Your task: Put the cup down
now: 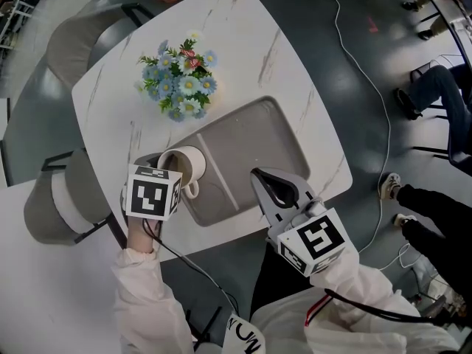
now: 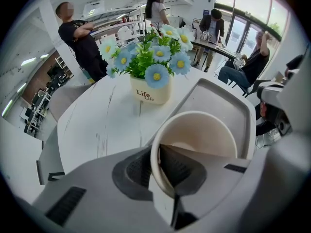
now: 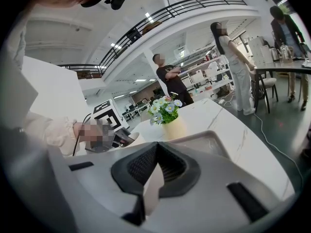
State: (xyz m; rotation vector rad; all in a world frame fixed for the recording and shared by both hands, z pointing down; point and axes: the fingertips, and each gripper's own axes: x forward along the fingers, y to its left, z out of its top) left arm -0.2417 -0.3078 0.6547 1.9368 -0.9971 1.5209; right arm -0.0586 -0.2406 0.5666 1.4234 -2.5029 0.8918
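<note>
At the near-left corner of the tray [image 1: 251, 135] on the surface [image 1: 243, 43] | cup [image 1: 184, 167] tilted, base contact unclear | left hand-held gripper [image 2: 160, 178] clenched on cup's rim wall, one jaw inside | right hand-held gripper [image 1: 274, 190] closed, empty, near right | progress: likely late, cup not yet down; lowering and release remain

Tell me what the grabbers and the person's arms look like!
The left gripper and right gripper are light grey, with wedge-shaped jaws and dark ribbed pads. Each carries a white cube with black square markers. Black cables trail off them. The sleeves are white.
</note>
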